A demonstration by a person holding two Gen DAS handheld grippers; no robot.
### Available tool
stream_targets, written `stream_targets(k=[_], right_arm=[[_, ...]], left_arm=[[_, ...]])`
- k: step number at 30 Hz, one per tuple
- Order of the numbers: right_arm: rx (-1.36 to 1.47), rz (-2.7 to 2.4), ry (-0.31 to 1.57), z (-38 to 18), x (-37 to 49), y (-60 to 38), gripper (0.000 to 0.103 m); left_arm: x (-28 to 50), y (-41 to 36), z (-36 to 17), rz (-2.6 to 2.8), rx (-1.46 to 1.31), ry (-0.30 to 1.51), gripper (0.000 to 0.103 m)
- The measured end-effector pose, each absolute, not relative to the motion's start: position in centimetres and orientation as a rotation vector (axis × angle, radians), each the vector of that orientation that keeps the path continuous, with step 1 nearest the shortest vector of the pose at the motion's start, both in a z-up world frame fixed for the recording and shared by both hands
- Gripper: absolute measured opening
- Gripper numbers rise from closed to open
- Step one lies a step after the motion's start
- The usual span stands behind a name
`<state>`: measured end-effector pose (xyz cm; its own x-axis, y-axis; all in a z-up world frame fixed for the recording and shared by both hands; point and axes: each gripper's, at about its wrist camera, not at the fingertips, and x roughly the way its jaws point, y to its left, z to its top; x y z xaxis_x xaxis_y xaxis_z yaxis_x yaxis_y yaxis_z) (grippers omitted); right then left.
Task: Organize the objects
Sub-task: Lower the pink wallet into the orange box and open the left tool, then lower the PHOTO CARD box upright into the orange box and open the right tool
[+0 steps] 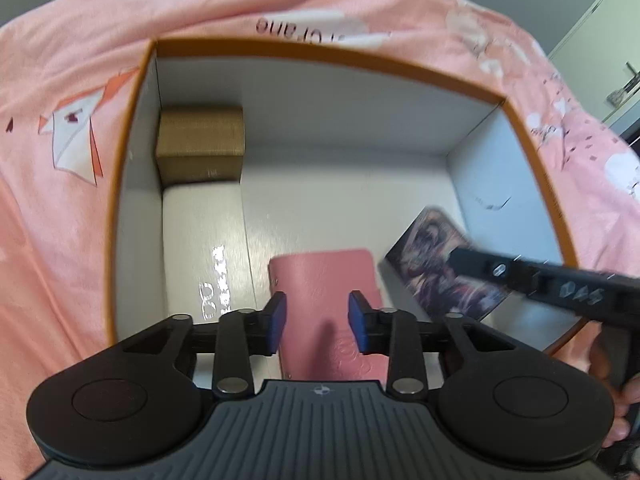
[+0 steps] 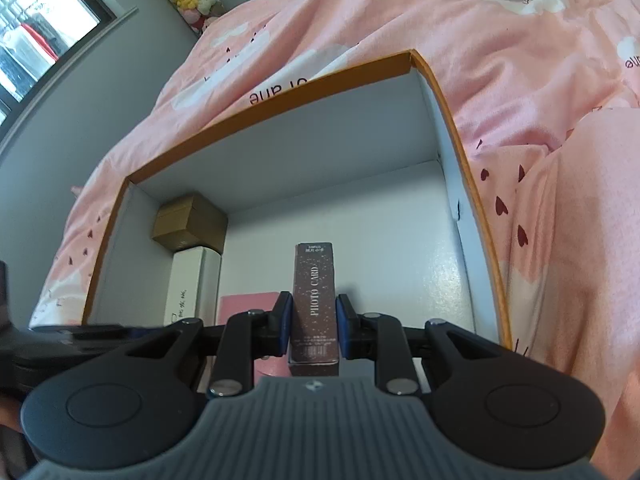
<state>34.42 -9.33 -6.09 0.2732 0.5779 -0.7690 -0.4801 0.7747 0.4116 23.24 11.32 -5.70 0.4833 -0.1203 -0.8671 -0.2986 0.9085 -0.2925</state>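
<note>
Left wrist view: the left gripper [image 1: 317, 322] hangs over the orange-rimmed box [image 1: 132, 128], its blue pads parted and clear of the pink wallet [image 1: 324, 280] lying flat on the box floor below. At ten o'clock a brown carton [image 1: 200, 142] sits in the corner, a white box [image 1: 202, 240] just beside it. At three o'clock the right gripper [image 1: 520, 276] carries the photo card box [image 1: 432, 256].

Right wrist view: the right gripper [image 2: 311, 326] is clamped on the upright photo card box [image 2: 315, 300], above the orange-rimmed box [image 2: 280, 92] on the pink bed [image 2: 520, 80].
</note>
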Motion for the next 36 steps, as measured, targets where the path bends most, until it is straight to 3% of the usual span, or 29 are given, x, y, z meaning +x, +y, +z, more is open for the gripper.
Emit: stream_targets(k=[6, 19, 36], right_arm=[[0.029, 0.728, 1.072, -6.3, 33.6, -8.0, 0.024], [-0.01, 0.814, 1.224, -7.9, 32.8, -5.8, 0.025], [0.288, 0.787, 1.166, -5.6, 38.7, -4.2, 0.024]], left_arm=[[23.1, 11.8, -3.8, 0.126, -0.428, 0.988, 0.049], [23.2, 12.1, -3.3, 0.134, -0.435, 0.944, 0.053], [24.9, 14.3, -1.5, 0.145, -0.378, 0.826, 0.053]])
